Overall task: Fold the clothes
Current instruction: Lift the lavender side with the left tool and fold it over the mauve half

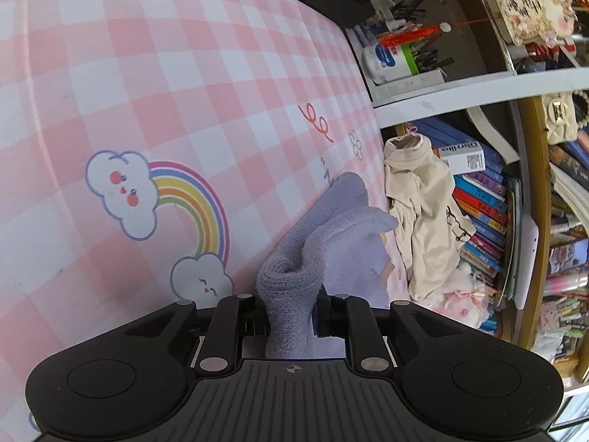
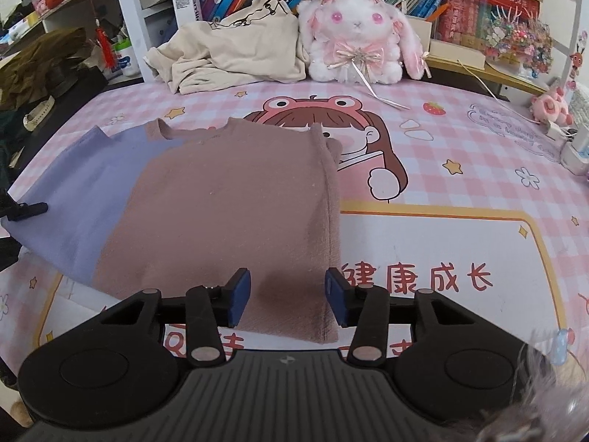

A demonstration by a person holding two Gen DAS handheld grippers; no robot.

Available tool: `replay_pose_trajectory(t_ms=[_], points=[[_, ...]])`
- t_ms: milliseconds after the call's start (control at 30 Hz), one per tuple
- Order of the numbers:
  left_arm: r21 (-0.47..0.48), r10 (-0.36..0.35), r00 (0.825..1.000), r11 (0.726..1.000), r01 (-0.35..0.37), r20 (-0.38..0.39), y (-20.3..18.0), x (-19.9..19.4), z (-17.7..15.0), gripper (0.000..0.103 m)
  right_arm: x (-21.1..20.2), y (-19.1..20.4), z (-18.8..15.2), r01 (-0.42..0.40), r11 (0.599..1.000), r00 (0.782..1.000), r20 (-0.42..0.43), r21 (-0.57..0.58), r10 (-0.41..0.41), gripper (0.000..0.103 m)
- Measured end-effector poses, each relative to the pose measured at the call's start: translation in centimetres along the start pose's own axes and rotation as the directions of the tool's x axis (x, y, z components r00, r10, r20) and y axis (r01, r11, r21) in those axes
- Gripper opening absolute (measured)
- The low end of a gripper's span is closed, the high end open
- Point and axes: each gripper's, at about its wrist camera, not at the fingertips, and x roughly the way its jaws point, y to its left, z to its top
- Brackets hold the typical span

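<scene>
the two-tone sweater (image 2: 221, 199) lies flat on the pink checked mat (image 2: 460, 140) that covers the bench, its mauve body toward the middle and its lilac part (image 2: 84, 191) spread out to the left side of the right wrist view. the left gripper (image 1: 291, 305) has its jaws clamped on a bunched fold of that lilac knit (image 1: 316, 250), lifted a little off the mat beside the rainbow print (image 1: 191, 202). the right gripper (image 2: 289, 294) hovers over the near hem of the mauve panel with its jaws spread wide and nothing between them; its blue pads (image 2: 241, 294) sit to either side of the cloth's lower edge.

the step in hand looks like folding the lilac side over onto the mauve body. to do it well, the left gripper should carry its fold across in a low, even arc so the knit does not drag and wrinkle the layer below. the right gripper would help most by pinning or pinching the near hem so the body stays put. the fluffy knit looks soft and stretchy, so a slow pull keeps the crease straight. a heaped cream garment (image 2: 228, 55) and a plush rabbit (image 2: 353, 37) sit well apart at the far edge, clear of the fold.
</scene>
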Motion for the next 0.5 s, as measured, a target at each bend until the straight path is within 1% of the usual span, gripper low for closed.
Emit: replay_pose_trajectory(t_ms=[100,300,467,500], points=[[-0.023,-0.010,1.000,1.000,0.010,0.011,0.2,-0.1,-0.2,0.019,0.1,-0.4,0.0,-0.013,1.000,1.000,-0.005,-0.013,0.013,0.043],[0.006,0.009,0.999,1.000,-0.009,0.032,-0.3,-0.3,-0.6,0.019,0.6,-1.6,0.1,-0.043,0.999,0.999,-0.012,-0.015,0.042,0.043],[0.013,0.018,0.998,1.000,-0.019,0.053,-0.5,-0.4,-1.0,0.019,1.7,-2.6,0.5,-0.095,0.995,0.995,-0.042,-0.004,0.095,0.043],[0.019,0.023,0.998,1.000,-0.024,0.059,-0.7,-0.4,-1.1,0.019,2.0,-2.8,0.5,-0.107,0.994,0.993,-0.051,-0.002,0.107,0.039]])
